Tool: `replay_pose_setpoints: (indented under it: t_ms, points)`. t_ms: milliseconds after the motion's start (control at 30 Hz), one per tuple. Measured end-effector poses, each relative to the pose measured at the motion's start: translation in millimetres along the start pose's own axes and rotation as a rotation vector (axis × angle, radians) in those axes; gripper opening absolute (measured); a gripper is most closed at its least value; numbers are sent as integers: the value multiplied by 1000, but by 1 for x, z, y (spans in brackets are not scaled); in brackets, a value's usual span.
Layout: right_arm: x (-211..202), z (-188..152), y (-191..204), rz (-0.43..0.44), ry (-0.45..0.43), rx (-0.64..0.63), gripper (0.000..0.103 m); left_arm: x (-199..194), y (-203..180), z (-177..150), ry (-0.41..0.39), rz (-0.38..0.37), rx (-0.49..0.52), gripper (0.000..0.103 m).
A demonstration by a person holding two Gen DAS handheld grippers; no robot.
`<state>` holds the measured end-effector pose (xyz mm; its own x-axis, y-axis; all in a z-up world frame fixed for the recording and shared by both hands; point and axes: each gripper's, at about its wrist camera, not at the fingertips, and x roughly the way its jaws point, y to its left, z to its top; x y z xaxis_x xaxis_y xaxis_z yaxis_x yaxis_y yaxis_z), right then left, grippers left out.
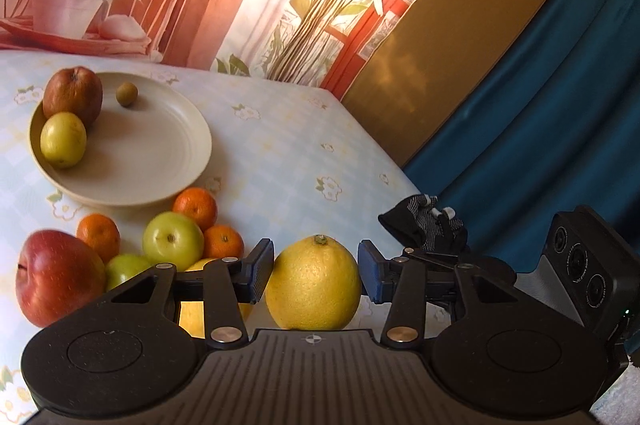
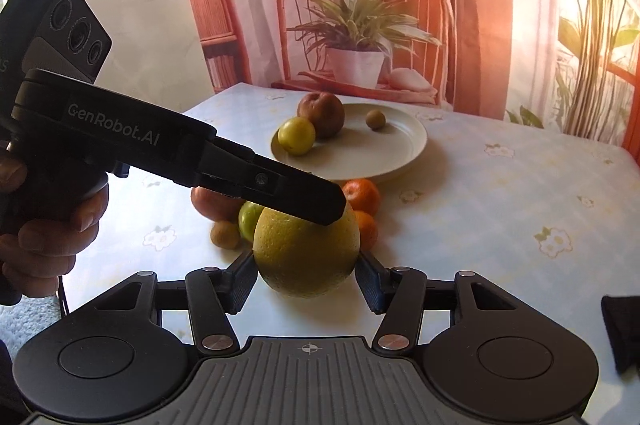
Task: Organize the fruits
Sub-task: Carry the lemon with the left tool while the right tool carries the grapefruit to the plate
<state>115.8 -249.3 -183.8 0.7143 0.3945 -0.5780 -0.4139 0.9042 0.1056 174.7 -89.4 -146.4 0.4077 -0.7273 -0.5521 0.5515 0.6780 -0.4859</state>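
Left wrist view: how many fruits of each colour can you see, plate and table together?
Orange mandarins: 3
Green round fruits: 2
Red or brownish-red apples: 2
Yellow round fruits: 3, one half hidden
Small olive-brown fruit: 1
Total: 11

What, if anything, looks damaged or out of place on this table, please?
The brownish apple on the plate looks dull and wrinkled, unlike the glossy red apple in the pile. A dark cloth, perhaps a glove, lies right of the fruit and does not belong among it.
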Motion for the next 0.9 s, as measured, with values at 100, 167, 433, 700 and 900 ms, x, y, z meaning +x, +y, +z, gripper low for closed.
replay_pose_setpoints:
  t_ms: [100,167,433,700,900]
  points:
    - [7,31,-2,12,-15,-41,50,-6,2,23,-34,22,16,49]
    - [14,47,-4,20,-25,-64,50,-8,7,38,-53,37,18,49]
    - [73,101,-25,43,-48,-90,50,7,42,98,-61,107,7,49]
    - [150,120,-54,41,45,-79,50,56,85,136,42,165,-20,49]
    - [193,122,-83,31,116,-3,50,102,107,148,124,202,-23,50]
